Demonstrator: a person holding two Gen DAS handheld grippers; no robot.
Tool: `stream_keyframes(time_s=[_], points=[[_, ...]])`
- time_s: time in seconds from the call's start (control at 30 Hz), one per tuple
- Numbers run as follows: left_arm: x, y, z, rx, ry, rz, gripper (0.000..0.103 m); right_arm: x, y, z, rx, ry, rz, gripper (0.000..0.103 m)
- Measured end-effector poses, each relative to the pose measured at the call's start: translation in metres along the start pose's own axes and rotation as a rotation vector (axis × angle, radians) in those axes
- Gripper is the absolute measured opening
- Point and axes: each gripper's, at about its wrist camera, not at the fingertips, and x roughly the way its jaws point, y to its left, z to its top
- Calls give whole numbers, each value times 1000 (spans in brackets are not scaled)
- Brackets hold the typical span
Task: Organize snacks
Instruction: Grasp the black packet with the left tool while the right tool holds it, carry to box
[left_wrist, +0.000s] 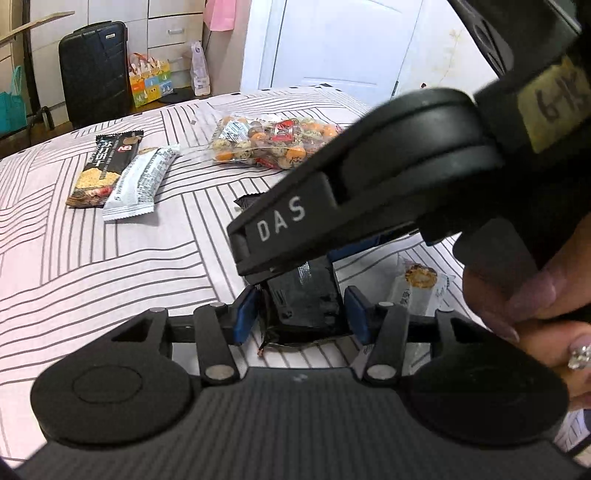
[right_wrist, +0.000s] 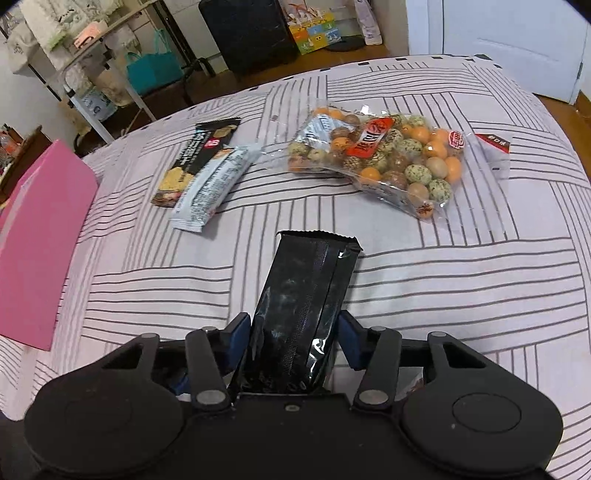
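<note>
Gripping a black snack packet (right_wrist: 303, 314), the right gripper (right_wrist: 293, 339) points toward 12 o'clock; left gripper (left_wrist: 301, 314) fingers flank it, contact unclear.

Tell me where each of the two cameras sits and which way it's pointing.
Left wrist: sits on the left gripper, facing across the striped bed cover; the right gripper's body and the person's hand cross it.
Right wrist: sits on the right gripper, facing the same way; only its own fingers show.
Shared: black packet, bag of round snacks, two bars.
</note>
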Motion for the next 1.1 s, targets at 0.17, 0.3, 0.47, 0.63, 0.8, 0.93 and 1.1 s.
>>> stream_keyframes(time_s=[0.17, 0.3, 0.47, 0.63, 0.8, 0.93, 1.1], points=[[-20, 3, 8, -15, 5, -10, 50, -17, 6, -3, 13, -18, 44, 57], [-39, 3, 11, -19, 16, -31, 50, -34, 10, -9, 21, -26, 89, 57], [-67, 3, 9, -28, 1, -35, 50, -53, 24, -17, -25, -55, 125, 57], [-91, 1, 8, -22, 6, -9, 50, -67, 35, -28, -19, -61, 172, 57], [-123, 1, 5, -12, 12, 18, 50, -89, 59, -44, -82, -96, 188, 57], [-149, 2, 1, 7, 7, 24, 50, -105, 74, -50, -101, -99, 207, 57], [-186, 2, -6, 31, -15, 59, 50, -122, 104, -56, -129, -98, 224, 57]])
